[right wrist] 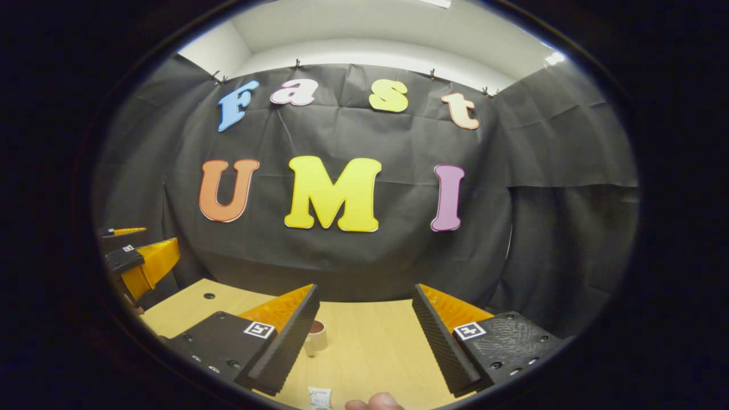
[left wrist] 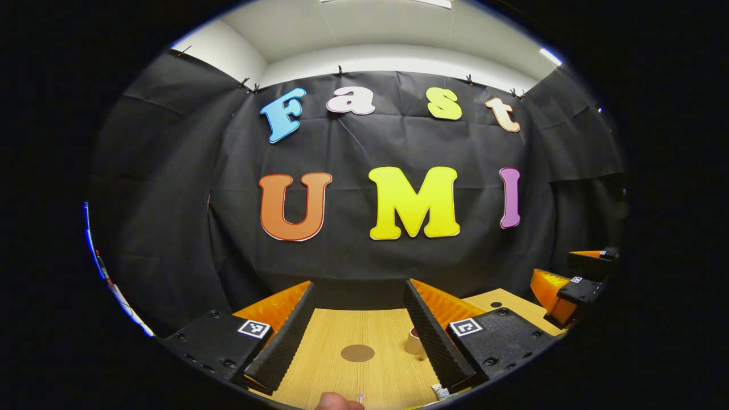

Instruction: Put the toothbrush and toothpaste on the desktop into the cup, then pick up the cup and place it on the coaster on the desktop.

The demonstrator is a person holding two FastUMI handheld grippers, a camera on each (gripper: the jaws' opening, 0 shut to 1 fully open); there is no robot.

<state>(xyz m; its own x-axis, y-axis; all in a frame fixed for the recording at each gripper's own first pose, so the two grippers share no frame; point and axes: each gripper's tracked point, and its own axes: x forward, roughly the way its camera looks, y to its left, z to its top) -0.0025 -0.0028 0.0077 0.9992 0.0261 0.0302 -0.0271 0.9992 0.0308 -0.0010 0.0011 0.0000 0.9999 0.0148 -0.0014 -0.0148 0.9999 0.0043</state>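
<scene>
Basically both claws hang above the wooden surface (left wrist: pixel 353 330), pointing at the black cloth wall. In the left gripper view the left claw (left wrist: pixel 360 336) has its fingers spread wide apart with nothing between them; a flat round brown coaster (left wrist: pixel 357 353) lies on the surface in the gap, closer to the camera than the cup. The cup (left wrist: pixel 414 341) is a small pale one, upright, just right of the coaster and right against the inner edge of the right-hand finger, partly hidden by it; cannot tell if it touches the finger. At the bottom edge a fingertip (left wrist: pixel 336 401) of a person pokes in, and just beside it a small thin whitish tip (left wrist: pixel 360 395), maybe the toothbrush, too small to be sure. A bit of white packaging (left wrist: pixel 439 391) shows low right under the finger. The other claw (left wrist: pixel 575 287) shows far right, over the surface's edge, well apart. In the right gripper view the right claw (right wrist: pixel 364 333) is also wide apart and empty. The cup (right wrist: pixel 315 336) stands upright next to the left-hand finger, rim partly behind it. The white toothpaste (right wrist: pixel 319 397) lies flat on the surface at the bottom edge, near a fingertip (right wrist: pixel 379 402). The left claw (right wrist: pixel 139 262) shows at far left.
</scene>
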